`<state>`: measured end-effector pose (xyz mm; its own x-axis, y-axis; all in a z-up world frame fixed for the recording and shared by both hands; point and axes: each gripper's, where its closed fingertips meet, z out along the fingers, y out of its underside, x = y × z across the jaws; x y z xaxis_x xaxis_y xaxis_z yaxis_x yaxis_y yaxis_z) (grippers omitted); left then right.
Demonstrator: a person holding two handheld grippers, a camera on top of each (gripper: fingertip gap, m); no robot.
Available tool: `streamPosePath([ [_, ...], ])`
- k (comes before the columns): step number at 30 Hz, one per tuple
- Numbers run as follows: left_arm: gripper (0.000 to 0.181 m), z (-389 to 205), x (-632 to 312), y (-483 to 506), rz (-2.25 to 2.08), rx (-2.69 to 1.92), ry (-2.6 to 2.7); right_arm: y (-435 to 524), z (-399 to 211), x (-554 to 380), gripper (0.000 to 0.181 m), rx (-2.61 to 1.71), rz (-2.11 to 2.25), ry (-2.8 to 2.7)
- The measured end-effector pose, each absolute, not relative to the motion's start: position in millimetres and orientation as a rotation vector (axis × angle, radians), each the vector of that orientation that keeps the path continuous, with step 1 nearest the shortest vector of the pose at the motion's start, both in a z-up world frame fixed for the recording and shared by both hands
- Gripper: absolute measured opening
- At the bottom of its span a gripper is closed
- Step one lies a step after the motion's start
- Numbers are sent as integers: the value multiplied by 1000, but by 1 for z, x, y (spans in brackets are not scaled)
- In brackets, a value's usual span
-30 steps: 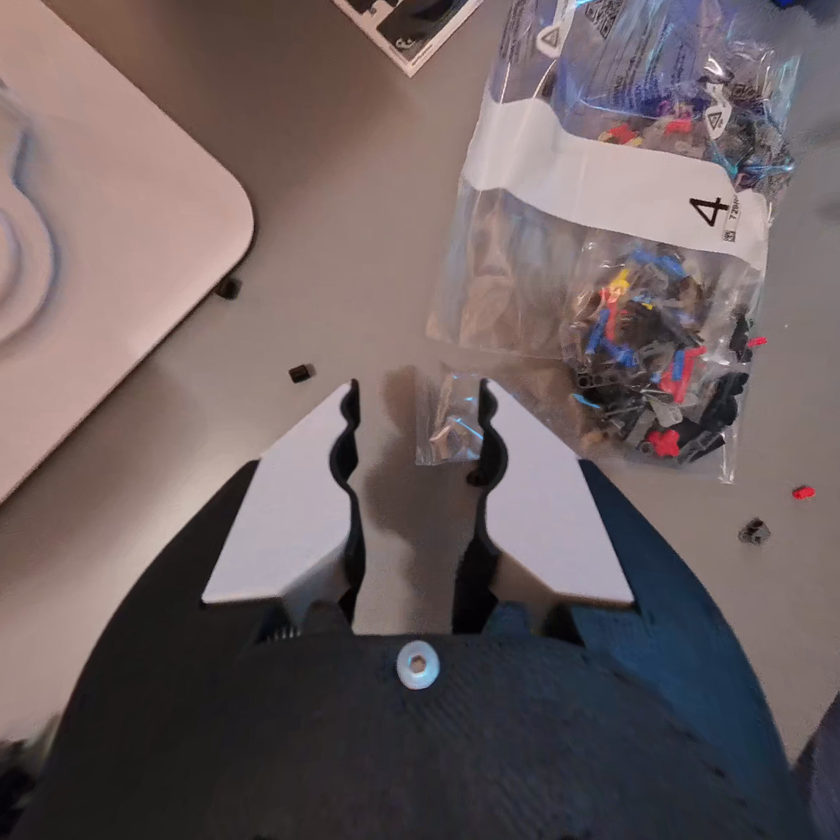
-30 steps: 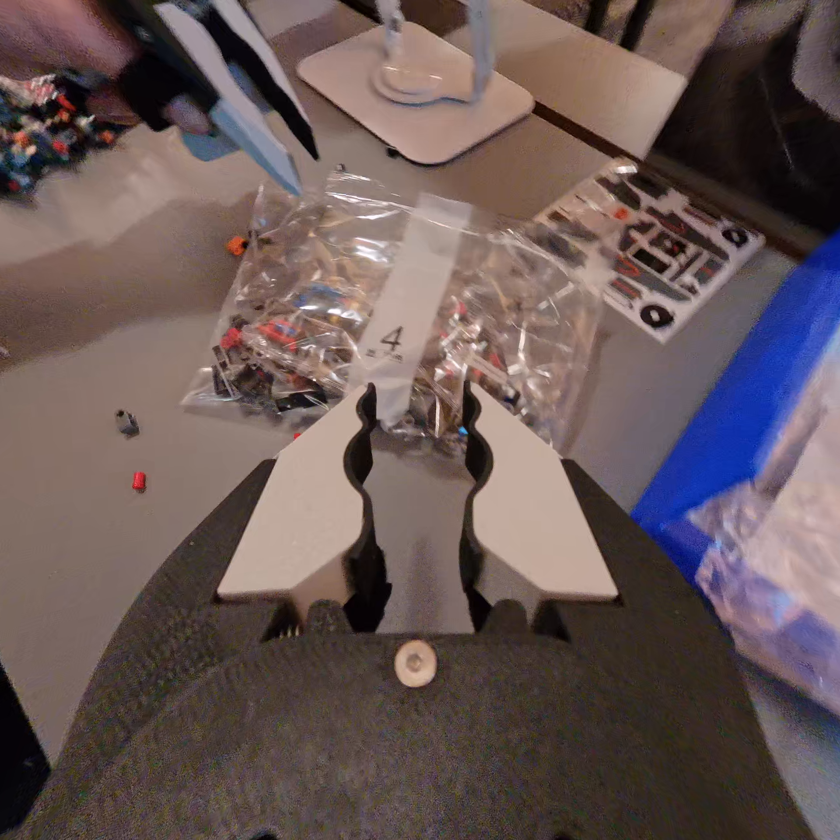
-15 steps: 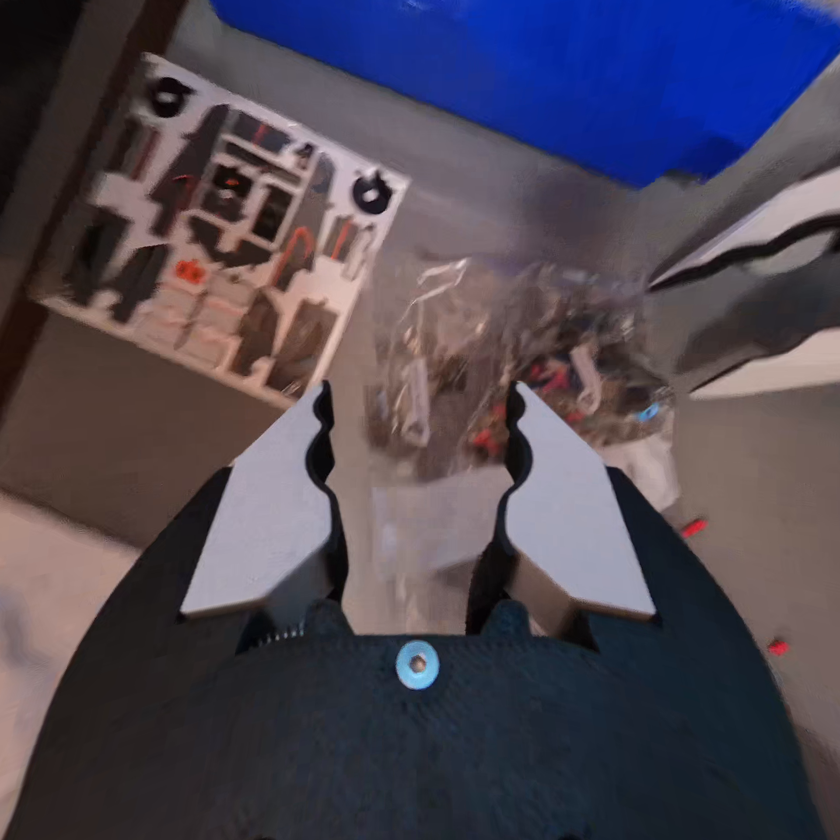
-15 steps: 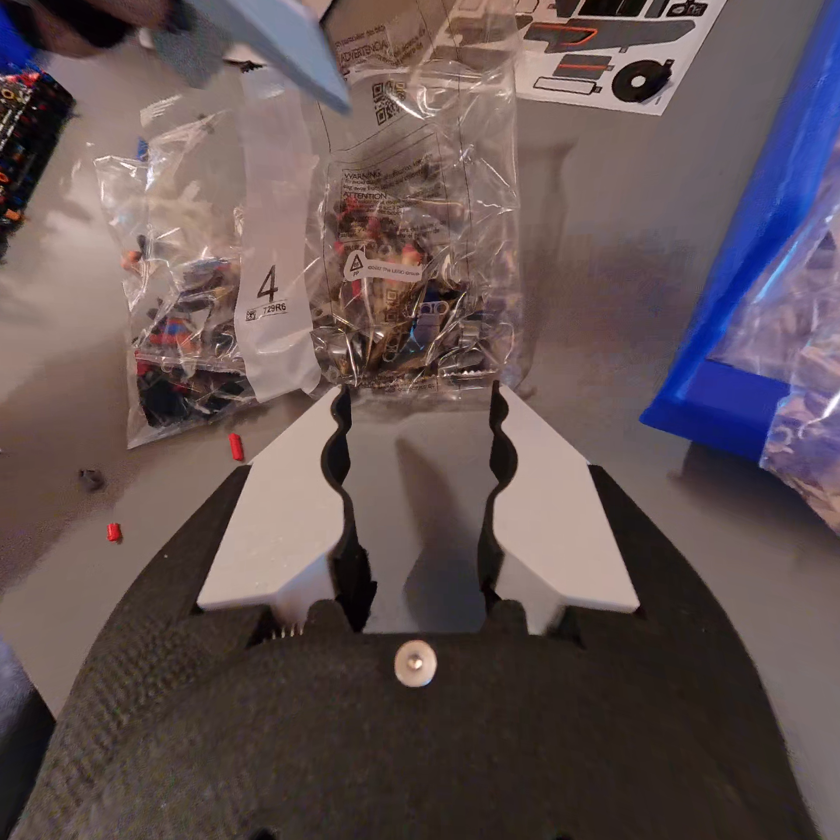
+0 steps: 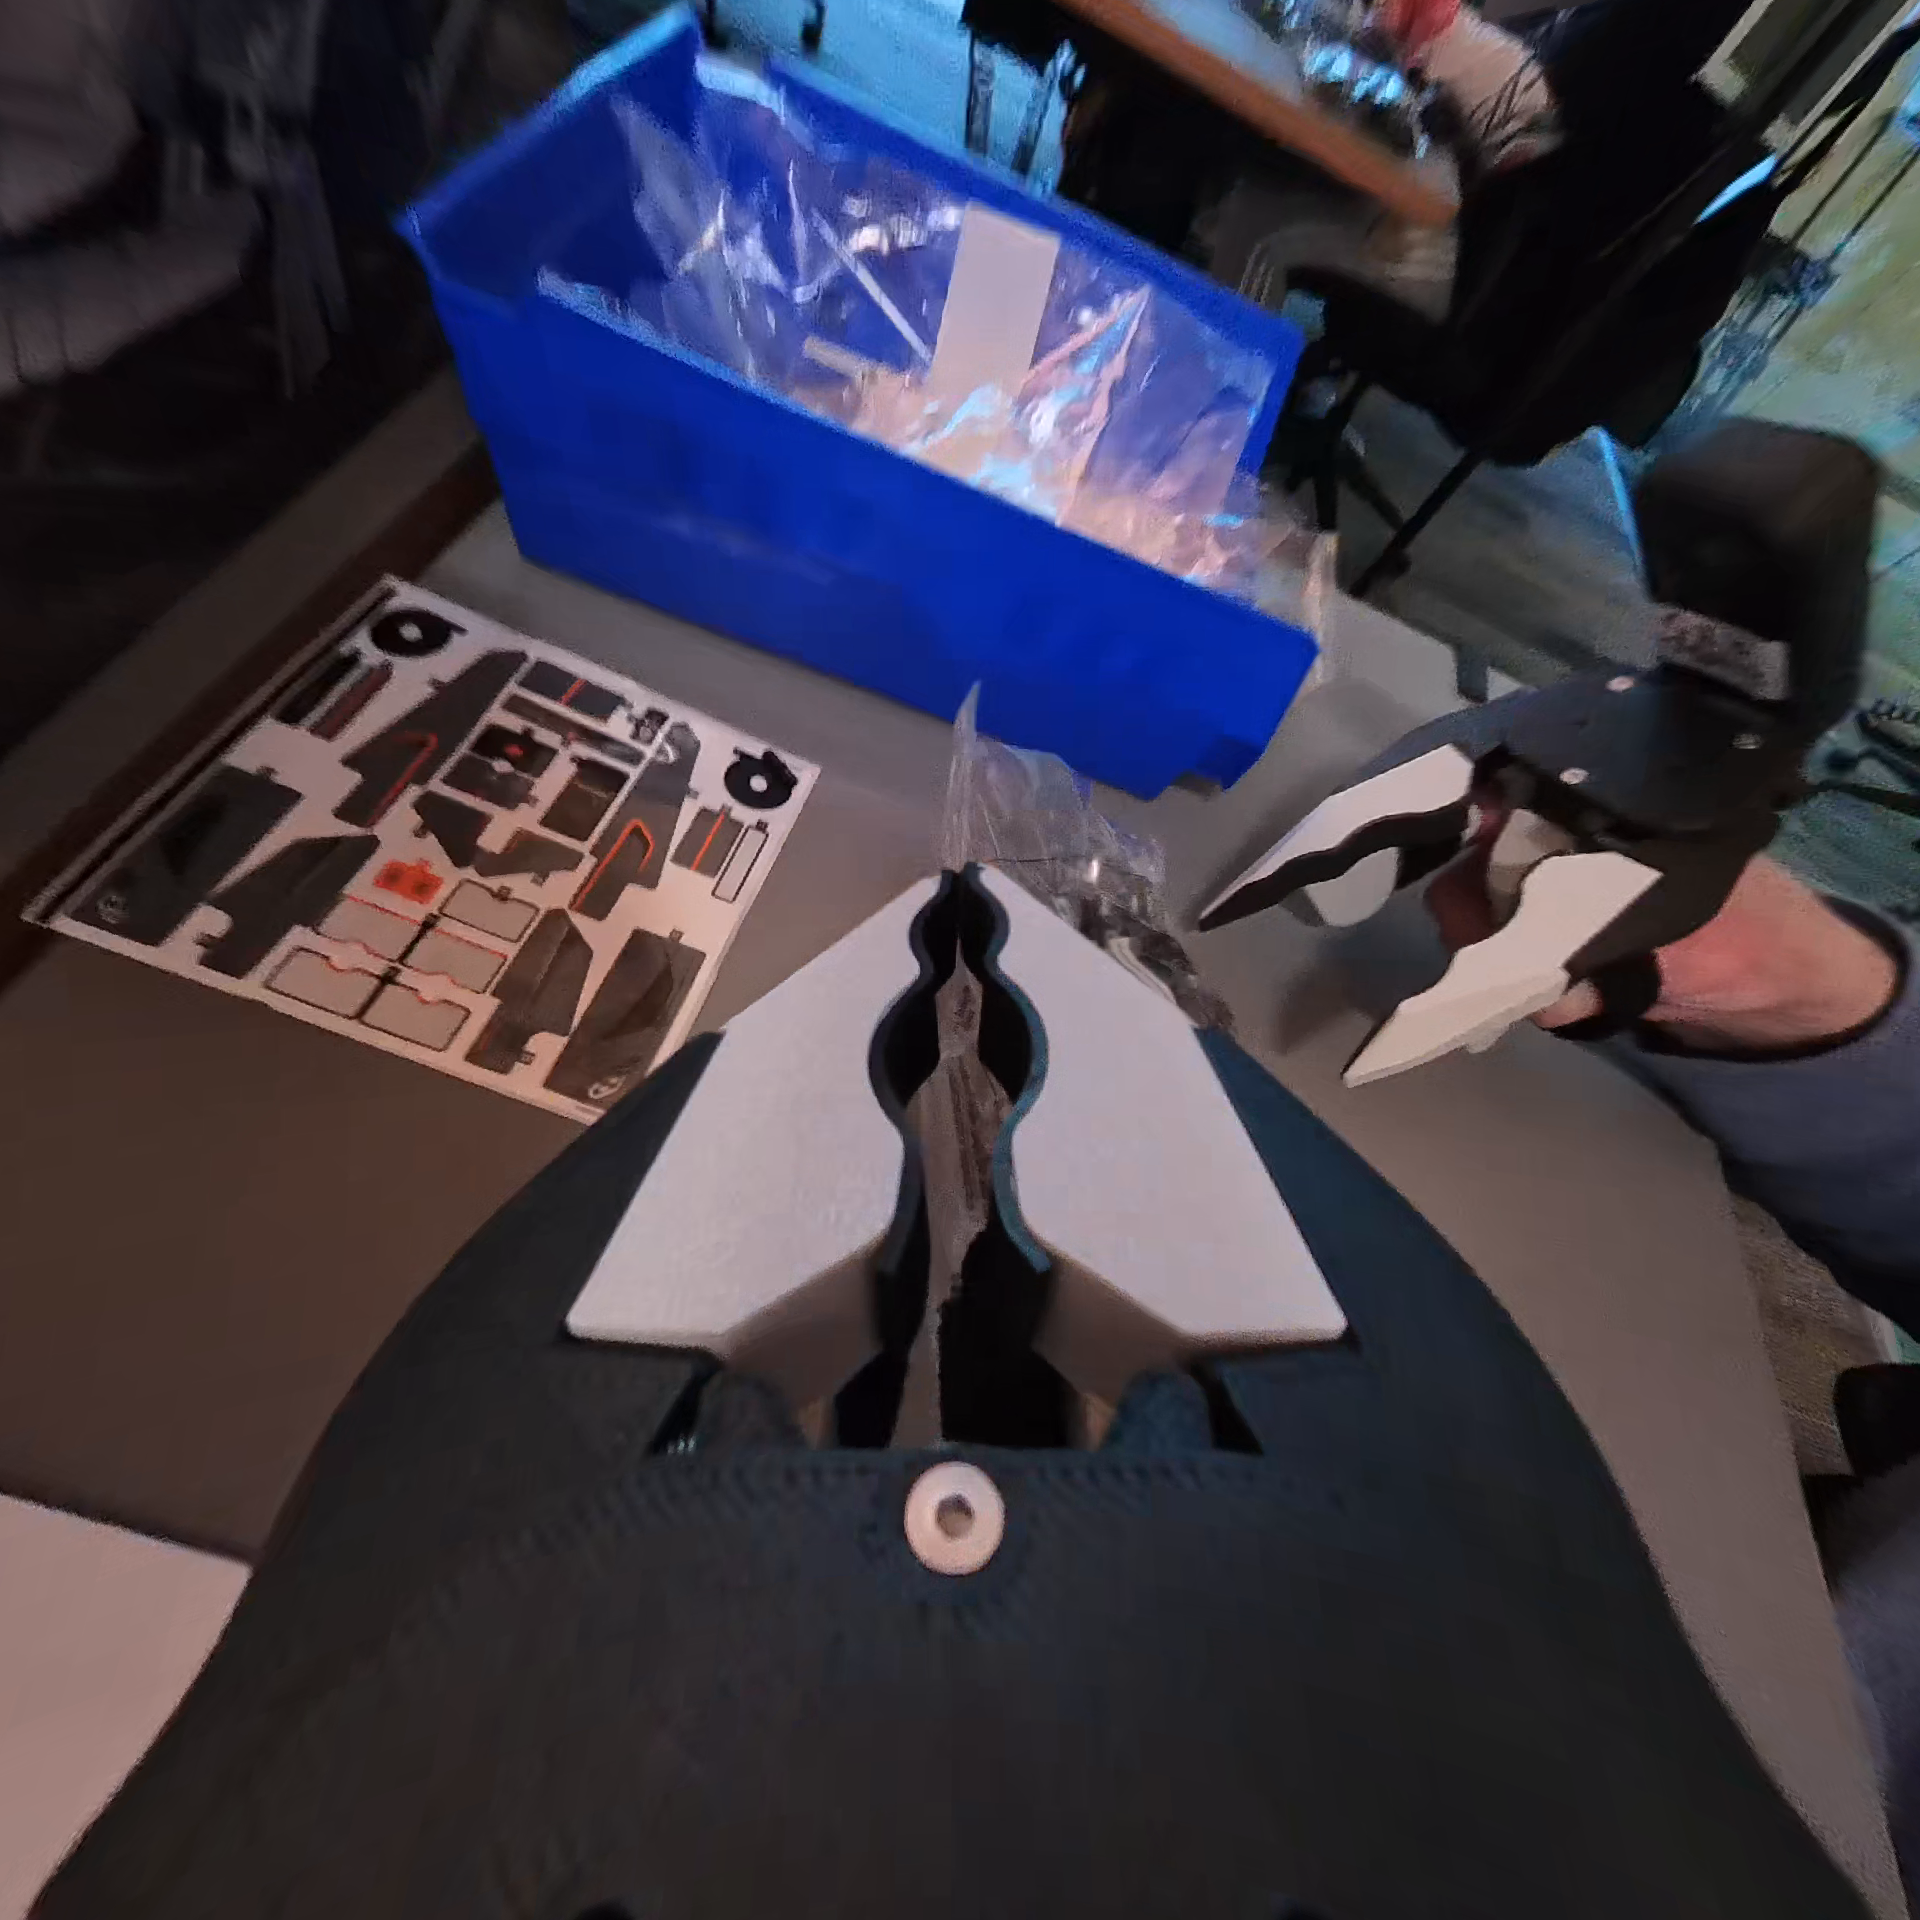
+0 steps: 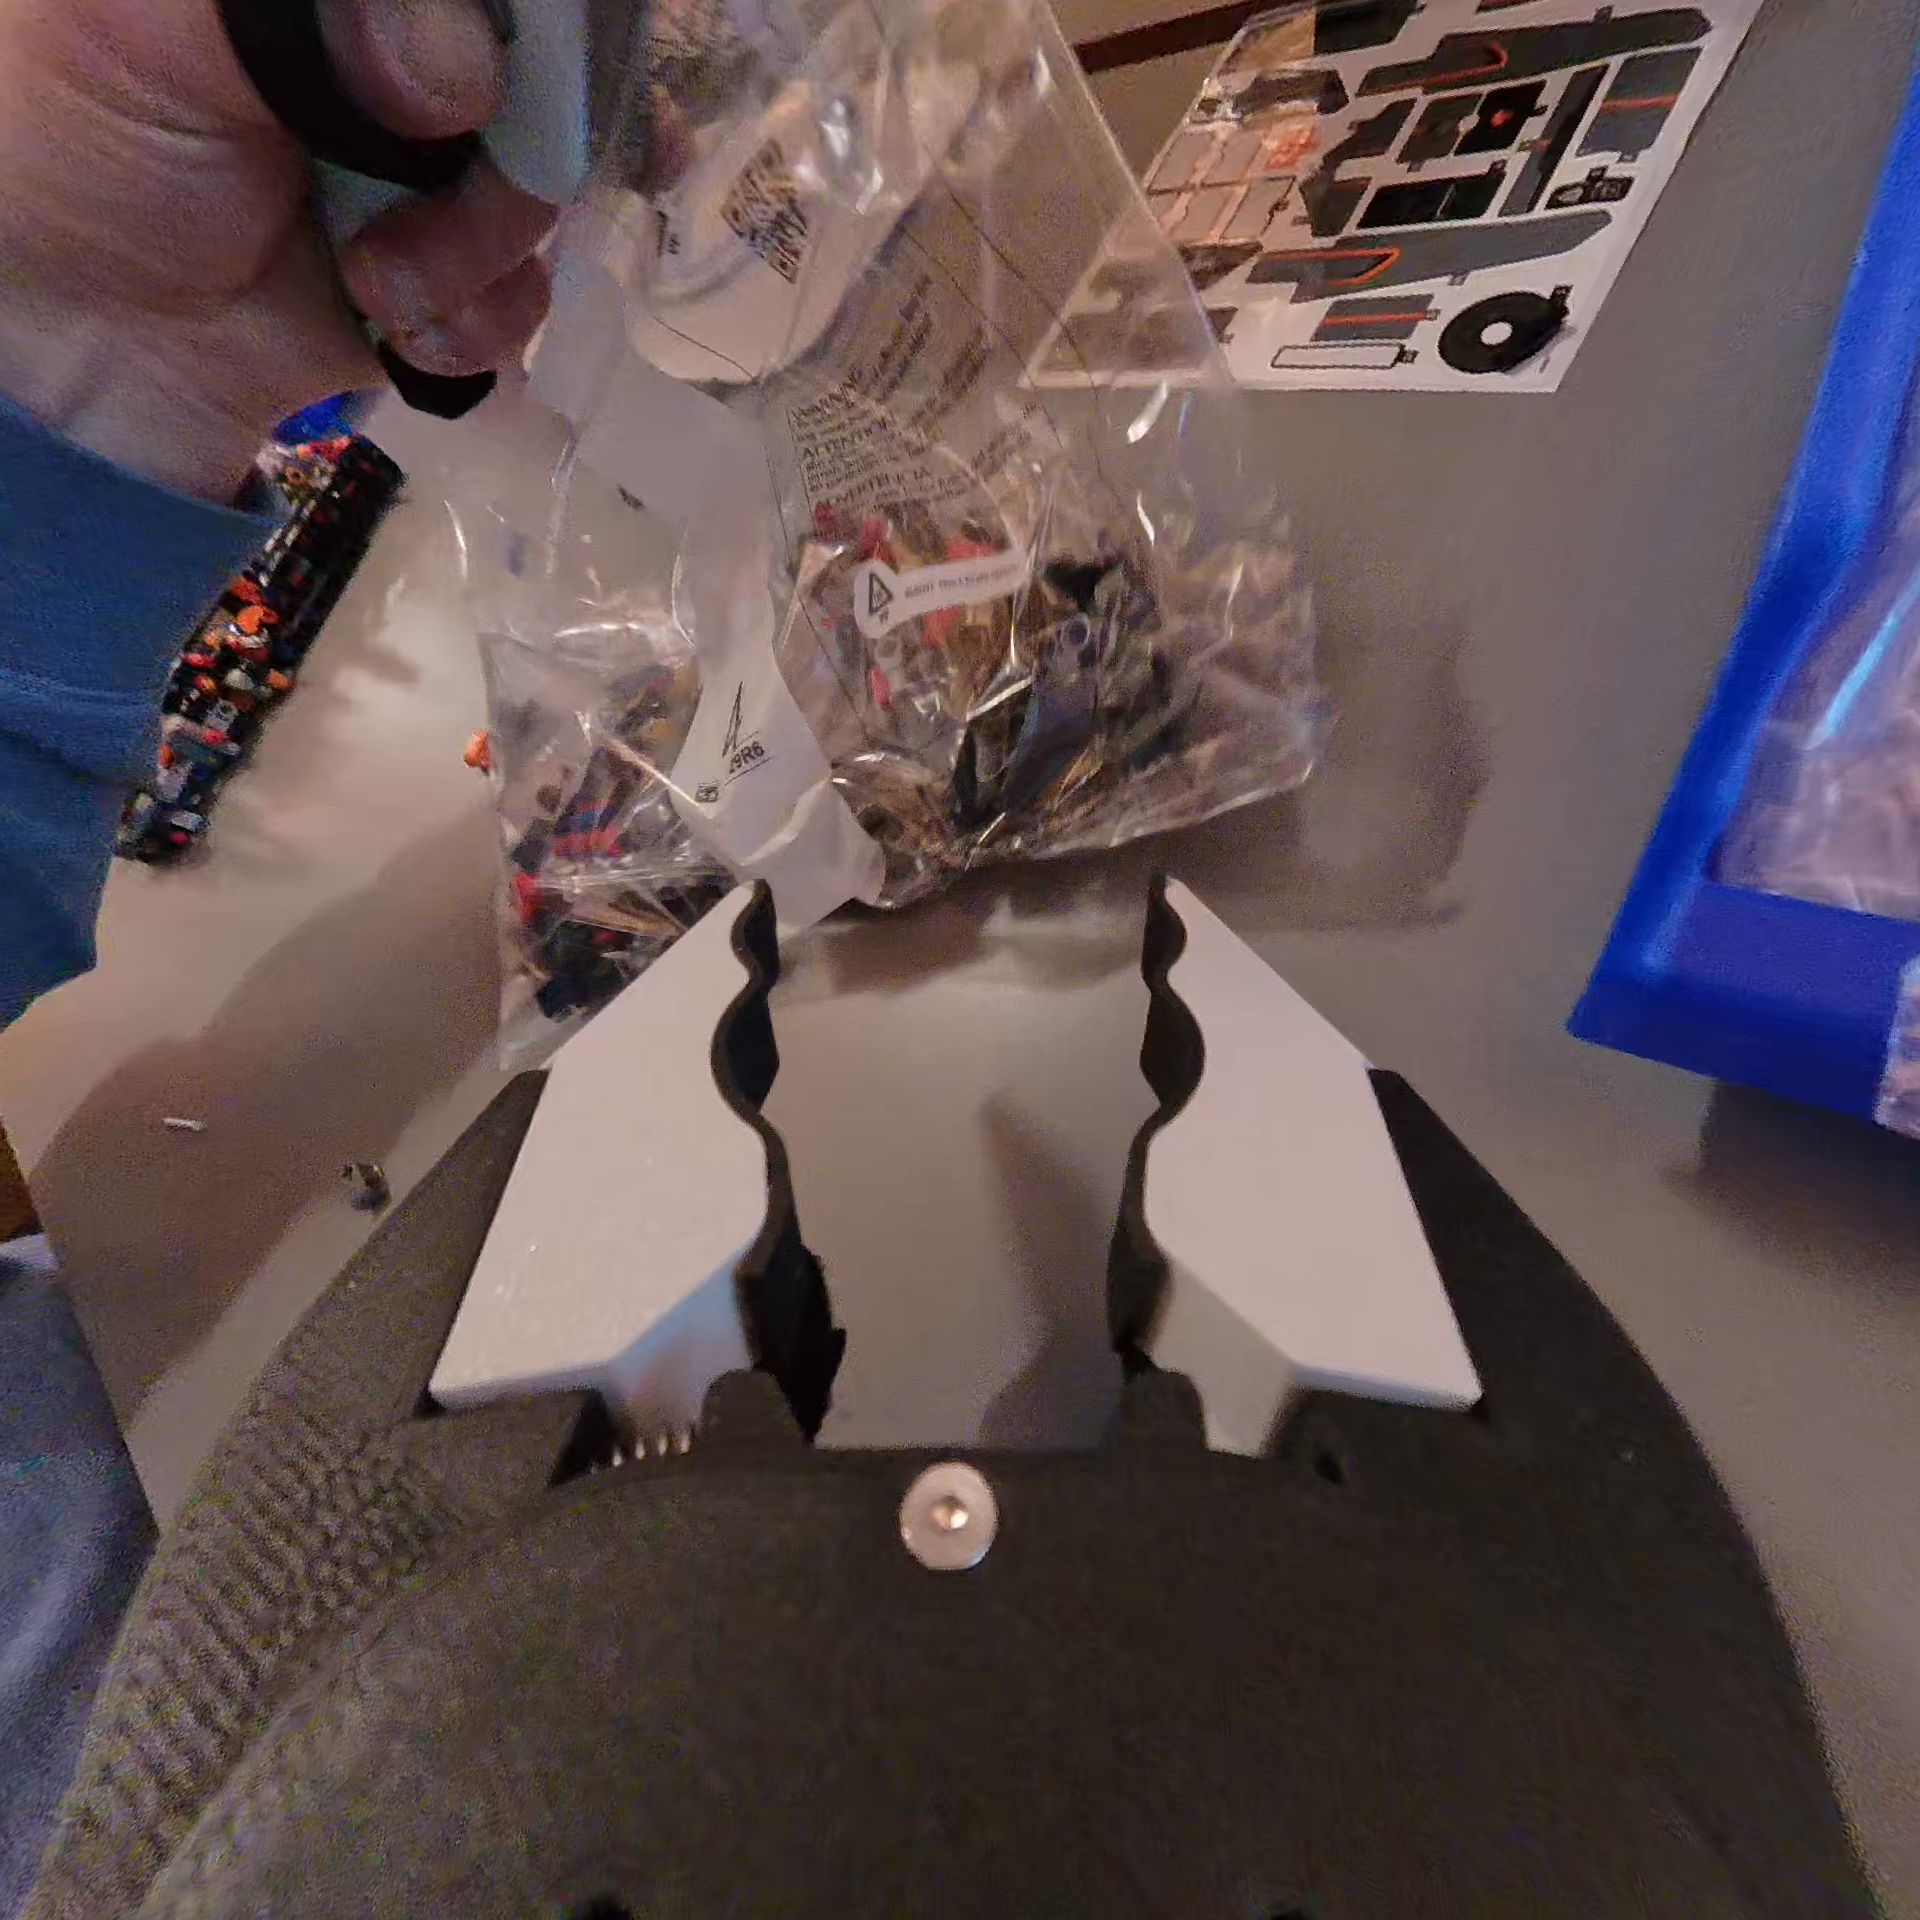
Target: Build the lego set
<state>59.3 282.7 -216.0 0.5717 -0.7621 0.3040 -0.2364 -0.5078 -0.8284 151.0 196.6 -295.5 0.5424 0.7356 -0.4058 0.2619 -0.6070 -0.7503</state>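
Observation:
My left gripper is shut on the top edge of a clear plastic bag of lego pieces and holds it up off the grey table. In the right wrist view the same bag hangs tilted, its lower end full of small dark, red and blue pieces, with the hand that holds the left gripper at the upper left. My right gripper is open and empty, just below the bag's bottom end. It also shows in the left wrist view, right of the bag.
A sticker sheet lies flat on the table, also in the right wrist view. A blue bin with more plastic bags stands behind it. A partly built black model lies at the left. Small loose pieces lie on the table. My right fingertips sit around 15 centimeters from my left ones.
My left gripper has swung over, shut on the bag's top edge and lifted it. The bag has gone from flat to hanging. My right gripper has opened wider under it.

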Motion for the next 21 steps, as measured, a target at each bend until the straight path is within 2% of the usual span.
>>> streamPosePath([
  [4,0,-183,50,269,-945,-1910,777,191,-289,133,70,-2128,1086,-788],
  [8,0,-166,45,261,-1006,-1834,751,193,-281,109,60,-2094,1157,-781],
  [11,0,-154,43,254,-1050,-1777,725,193,-273,92,44,-2050,1187,-779],
  [13,0,-149,38,252,-1048,-1764,708,191,-267,85,13,-2017,1192,-812],
  [14,0,-145,34,251,-1048,-1757,694,190,-261,84,10,-1991,1188,-826],
  [21,0,-122,4,234,-1020,-1721,617,186,-232,78,4,-1931,1122,-995],
])
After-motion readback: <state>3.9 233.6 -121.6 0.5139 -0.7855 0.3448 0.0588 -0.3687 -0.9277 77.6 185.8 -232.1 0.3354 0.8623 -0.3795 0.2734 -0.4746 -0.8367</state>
